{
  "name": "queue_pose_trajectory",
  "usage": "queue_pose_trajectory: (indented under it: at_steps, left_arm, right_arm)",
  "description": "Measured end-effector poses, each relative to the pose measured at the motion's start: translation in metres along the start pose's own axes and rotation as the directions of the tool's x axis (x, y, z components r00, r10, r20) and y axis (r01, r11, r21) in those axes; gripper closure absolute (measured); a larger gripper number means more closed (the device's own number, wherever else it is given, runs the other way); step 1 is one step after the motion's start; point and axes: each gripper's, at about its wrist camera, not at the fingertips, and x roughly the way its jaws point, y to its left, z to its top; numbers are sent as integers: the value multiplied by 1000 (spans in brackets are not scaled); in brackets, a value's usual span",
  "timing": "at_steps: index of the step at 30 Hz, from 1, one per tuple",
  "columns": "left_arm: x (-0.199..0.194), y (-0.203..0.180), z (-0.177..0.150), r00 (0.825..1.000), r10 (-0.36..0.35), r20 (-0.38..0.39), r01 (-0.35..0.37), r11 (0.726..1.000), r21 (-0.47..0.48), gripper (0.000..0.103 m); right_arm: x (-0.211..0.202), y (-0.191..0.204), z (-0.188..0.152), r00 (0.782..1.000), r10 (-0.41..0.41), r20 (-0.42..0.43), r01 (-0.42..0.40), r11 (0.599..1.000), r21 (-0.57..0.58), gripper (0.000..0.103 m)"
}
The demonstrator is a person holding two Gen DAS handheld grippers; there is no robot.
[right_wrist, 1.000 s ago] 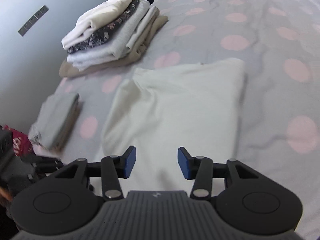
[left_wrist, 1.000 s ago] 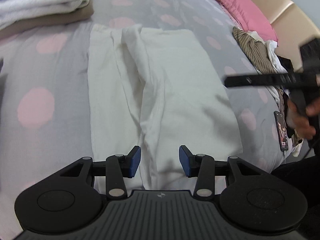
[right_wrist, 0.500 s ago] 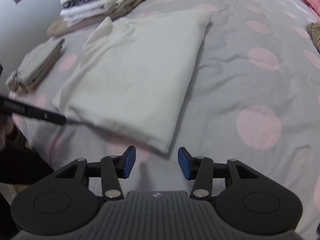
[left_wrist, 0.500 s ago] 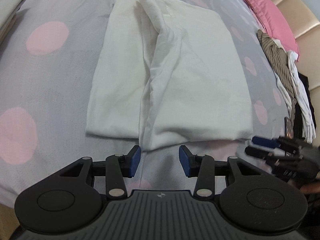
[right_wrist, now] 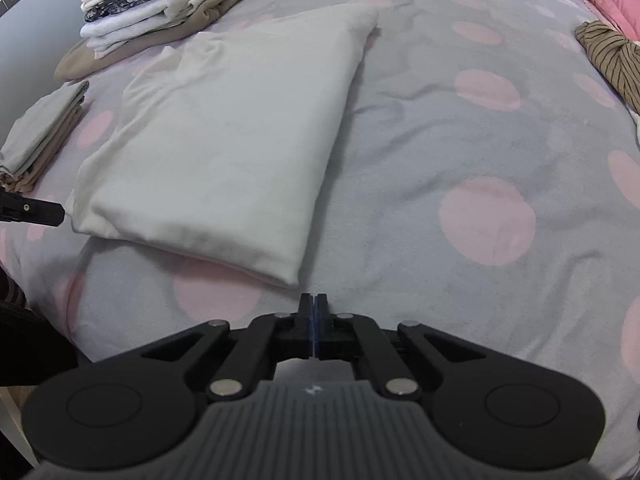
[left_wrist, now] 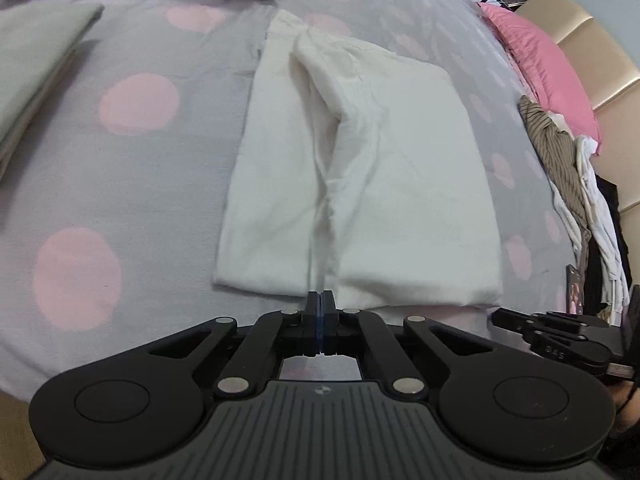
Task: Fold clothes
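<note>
The white garment (left_wrist: 360,168) is the landmark here. It lies flat on the bed (right_wrist: 460,160), already folded lengthwise into a long rectangle, with one layer lapped over the other so that a ridge runs down its middle.

The left tool (left_wrist: 320,312) sits just before the near short edge of the garment, right at the ridge. Its two fingers are pressed together, and I cannot tell if any cloth is caught between them; the edge looks to lie just beyond the tips. The right tool (right_wrist: 313,312) is just before the near right corner of the garment, also with its fingers together and with only the bed cover visible around them.

Both tools line up along the same short edge, so I judge that they are placed for handling this end of the garment.

Beyond the far end of the garment stands a stack of folded clothes (right_wrist: 168,4), and to its left a smaller folded pile (right_wrist: 40,136). To its right lies a heap of loose clothes (left_wrist: 560,152), probably waiting.
</note>
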Motion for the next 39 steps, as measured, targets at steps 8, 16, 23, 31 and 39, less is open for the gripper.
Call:
queue_pose_trajectory:
  at_steps: [8, 16, 23, 31, 39]
  left_arm:
    - [9, -10, -9, 999, -38, -30, 39, 999, 39, 63]
    - [18, -8, -5, 999, -6, -32, 6, 1000, 8, 97]
    - [2, -17, 0, 1000, -11, 8, 10, 999, 41, 99]
    - [-10, -15, 7, 999, -33, 24, 32, 998, 52, 99]
    - [-13, -11, 9, 997, -74, 17, 74, 996, 49, 99]
  right_arm:
    - [-10, 50, -2, 998, 20, 62, -8, 982, -190, 79]
    - [2, 72, -7, 999, 32, 44, -18, 956, -292, 71]
    - [1, 87, -6, 996, 16, 92, 21, 924, -381, 57]
    - [1, 139, 5, 985, 29, 172, 79, 807, -586, 51]
    - [28, 183, 8, 972, -35, 234, 204, 625, -753, 51]
